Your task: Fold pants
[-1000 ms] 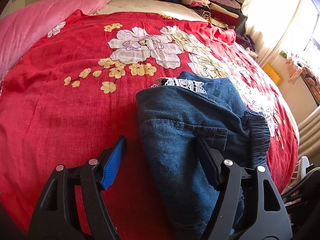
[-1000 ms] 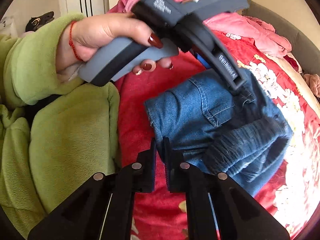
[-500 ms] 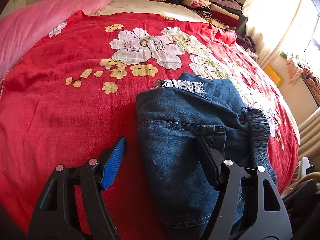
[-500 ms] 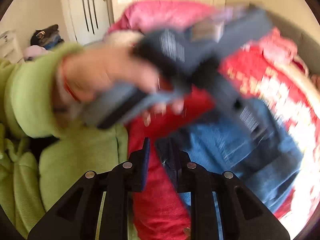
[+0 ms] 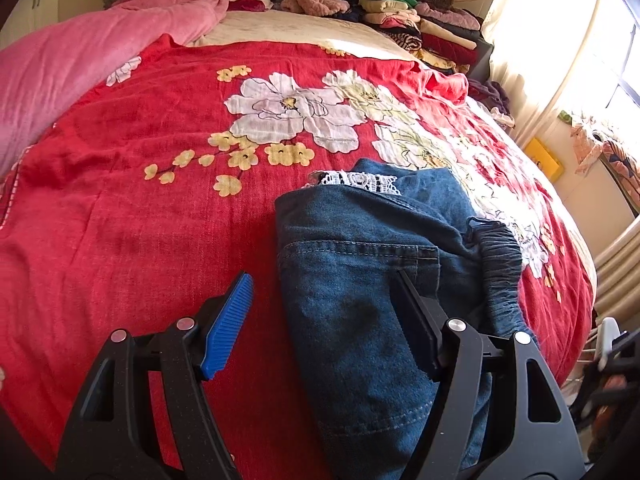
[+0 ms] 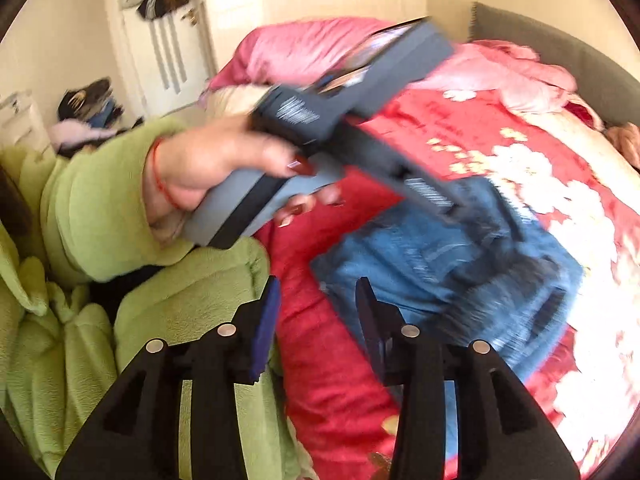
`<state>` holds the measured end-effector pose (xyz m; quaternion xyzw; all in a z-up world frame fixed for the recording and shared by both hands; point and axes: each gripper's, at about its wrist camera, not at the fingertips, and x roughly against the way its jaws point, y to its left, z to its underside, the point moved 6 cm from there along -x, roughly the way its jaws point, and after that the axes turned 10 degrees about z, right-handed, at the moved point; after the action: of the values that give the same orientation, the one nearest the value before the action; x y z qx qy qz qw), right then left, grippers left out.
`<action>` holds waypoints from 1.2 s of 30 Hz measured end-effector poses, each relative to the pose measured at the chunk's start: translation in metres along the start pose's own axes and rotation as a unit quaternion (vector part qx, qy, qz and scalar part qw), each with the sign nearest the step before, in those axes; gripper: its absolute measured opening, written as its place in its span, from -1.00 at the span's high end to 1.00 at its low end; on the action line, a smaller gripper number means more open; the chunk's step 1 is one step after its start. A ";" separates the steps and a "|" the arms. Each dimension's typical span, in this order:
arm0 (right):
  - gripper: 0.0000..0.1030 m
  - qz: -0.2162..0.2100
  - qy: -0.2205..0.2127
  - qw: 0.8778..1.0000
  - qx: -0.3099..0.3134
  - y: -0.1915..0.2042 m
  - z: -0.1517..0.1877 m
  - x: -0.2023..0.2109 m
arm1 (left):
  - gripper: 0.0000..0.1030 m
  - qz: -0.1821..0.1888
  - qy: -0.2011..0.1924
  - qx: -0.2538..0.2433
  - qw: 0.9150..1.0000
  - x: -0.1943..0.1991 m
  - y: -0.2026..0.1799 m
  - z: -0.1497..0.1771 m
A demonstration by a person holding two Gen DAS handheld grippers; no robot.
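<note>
Red floral bedspread carries folded jeans at 5 o'clock — thick, soft denim (best pinched at hems); left gripper and right gripper both gape, empty.

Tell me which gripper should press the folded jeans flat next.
Left, probably. The left gripper hangs open right over the folded jeans on the red bedspread. The right gripper is open too, but off the jeans' edge.
</note>
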<state>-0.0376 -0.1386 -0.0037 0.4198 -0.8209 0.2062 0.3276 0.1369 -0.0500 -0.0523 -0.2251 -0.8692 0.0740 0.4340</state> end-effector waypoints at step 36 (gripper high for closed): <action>-0.69 0.143 -0.072 0.977 -0.137 -0.089 -0.011 0.056 | -0.77 -0.007 -0.043 -0.027 0.999 0.054 -0.031 0.012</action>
<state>0.0159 -0.2133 0.0498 0.2628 -0.9145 0.1058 0.2888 0.0889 -0.0519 -0.0112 -0.2273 -0.8904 0.0576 0.3902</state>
